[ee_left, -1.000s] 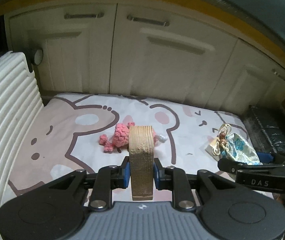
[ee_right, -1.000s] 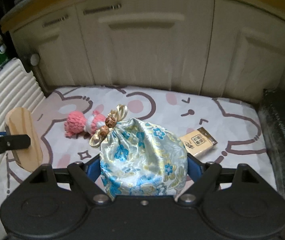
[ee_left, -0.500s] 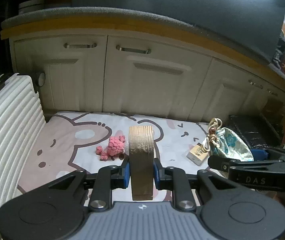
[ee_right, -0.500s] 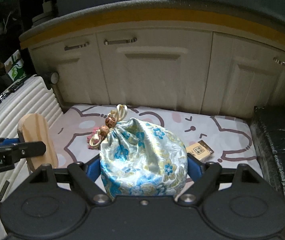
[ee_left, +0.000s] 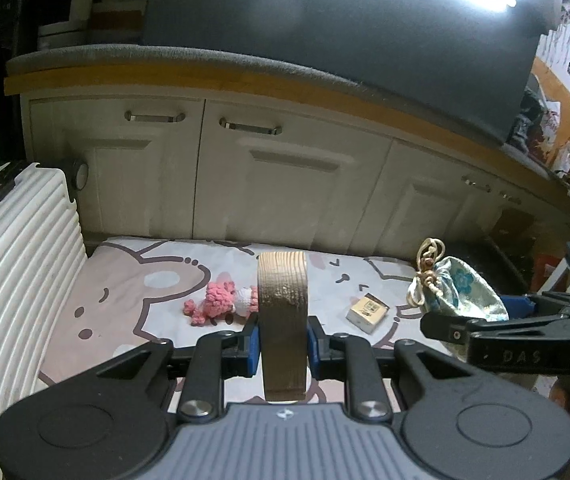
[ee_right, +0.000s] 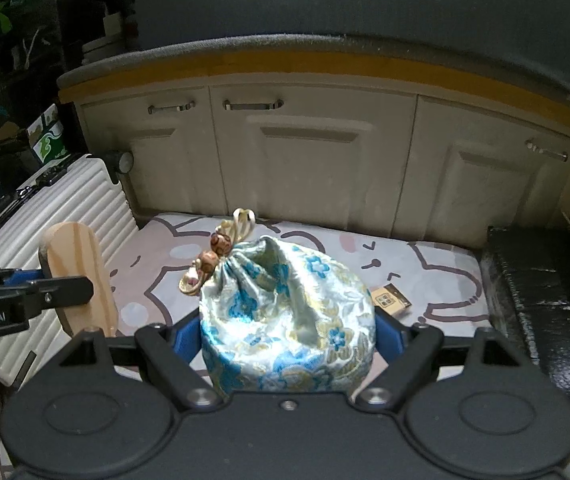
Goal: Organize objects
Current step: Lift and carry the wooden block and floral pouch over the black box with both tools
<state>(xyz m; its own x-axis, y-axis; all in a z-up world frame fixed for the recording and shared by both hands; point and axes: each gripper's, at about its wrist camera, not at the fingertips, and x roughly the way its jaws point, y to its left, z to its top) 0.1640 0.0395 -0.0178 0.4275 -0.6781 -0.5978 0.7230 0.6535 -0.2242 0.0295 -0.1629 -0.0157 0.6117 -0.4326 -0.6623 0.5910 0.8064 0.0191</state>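
Left wrist view: wooden piece (ee_left: 283,320) clamped edge-on between the blue pads (ee_left: 251,338) of the left gripper (ee_left: 283,338), long axis running straight away from the camera, rounded end far. Held clear above the cartoon-print mat (ee_left: 125,300), not touching it. To the right, brocade drawstring pouch (ee_left: 459,296) pinched in the right gripper (ee_left: 481,320), bead-and-cord neck pointing up and left.

Right wrist view: pouch (ee_right: 287,320) filling the span of the right gripper (ee_right: 287,340), squeezed between both blue pads (ee_right: 387,338) — soft, bulging over them. Wooden piece (ee_right: 79,276) off to the left, in front of the white ribbed suitcase (ee_right: 65,208).

Both claws loaded, so probably no free hand for what lies below on the mat: pink knitted toy (ee_left: 221,300), near-left of centre, partly hidden behind the wood; small tan box (ee_left: 367,312), lying flat between the two grippers, nearer the right one. Judged mid-carry, drop-off place not visible. Cream cabinet doors (ee_left: 285,184) along the far side; black bag (ee_right: 541,288) at the right edge.
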